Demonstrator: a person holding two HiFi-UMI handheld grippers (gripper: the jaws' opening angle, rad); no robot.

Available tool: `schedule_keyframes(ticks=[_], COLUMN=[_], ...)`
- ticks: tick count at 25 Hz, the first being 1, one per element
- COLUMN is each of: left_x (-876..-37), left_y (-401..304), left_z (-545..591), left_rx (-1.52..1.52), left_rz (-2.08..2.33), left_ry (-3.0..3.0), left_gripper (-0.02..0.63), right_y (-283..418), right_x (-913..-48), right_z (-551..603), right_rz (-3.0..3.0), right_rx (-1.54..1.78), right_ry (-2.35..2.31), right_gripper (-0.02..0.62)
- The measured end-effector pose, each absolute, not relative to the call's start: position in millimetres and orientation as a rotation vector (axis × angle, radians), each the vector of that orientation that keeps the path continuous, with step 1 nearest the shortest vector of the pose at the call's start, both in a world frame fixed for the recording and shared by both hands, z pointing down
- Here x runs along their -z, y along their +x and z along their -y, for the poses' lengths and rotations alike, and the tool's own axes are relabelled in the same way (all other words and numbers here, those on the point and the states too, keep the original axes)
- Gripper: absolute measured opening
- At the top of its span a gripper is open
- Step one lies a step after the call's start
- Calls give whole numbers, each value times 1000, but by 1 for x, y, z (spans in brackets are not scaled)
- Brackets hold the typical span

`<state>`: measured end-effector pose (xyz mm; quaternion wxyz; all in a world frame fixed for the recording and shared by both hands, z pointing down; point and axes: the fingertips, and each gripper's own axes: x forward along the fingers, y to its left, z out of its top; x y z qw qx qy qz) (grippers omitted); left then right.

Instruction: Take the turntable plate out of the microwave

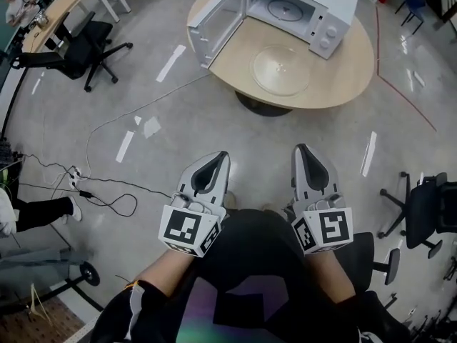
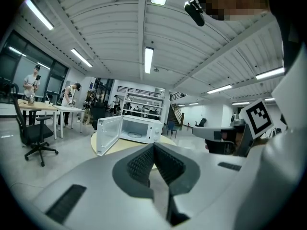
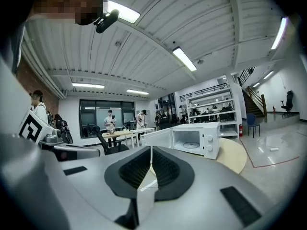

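Tabletop (image 1: pixel 344 77), turntable plate (image 1: pixel 280 68) flat beside microwave (image 1: pixel 330 6)

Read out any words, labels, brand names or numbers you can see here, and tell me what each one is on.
No text here can be read.
On the microwave, any print on the control panel is too small to read.
The marker cube on the left gripper and the other cube on the right gripper show only black-and-white square patterns, no letters or numbers.
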<state>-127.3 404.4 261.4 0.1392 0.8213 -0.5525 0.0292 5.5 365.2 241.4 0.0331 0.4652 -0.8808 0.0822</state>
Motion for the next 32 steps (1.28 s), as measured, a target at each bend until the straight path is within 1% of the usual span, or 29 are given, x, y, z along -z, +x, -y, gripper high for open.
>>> schedule_keyframes(ticks=[9, 13, 18, 24, 32], left_x=[-252, -252, -259, -261, -243], left_y=[-51, -33, -31, -39, -61], left_z=[-421, -430, -445, -458, -455], left_rx=[-100, -121, -131, -139, -131], left_rz=[1639, 1672, 1749, 1754, 1732], left_ry=[2371, 2342, 2275, 2260, 2342], left_gripper=[48, 48, 46, 47, 47], right_y=[74, 92, 100, 99, 67], right_x=[-226, -228, -237, -234, -228], right_z=[-392, -400, -407, -413, -429], right_rz=[2731, 2749, 2778, 2759, 2724], right_rx=[-201, -232, -247, -244, -235], right_ry=[1387, 1339, 1284, 1322, 1333], right_gripper=[28, 28, 28, 18, 15])
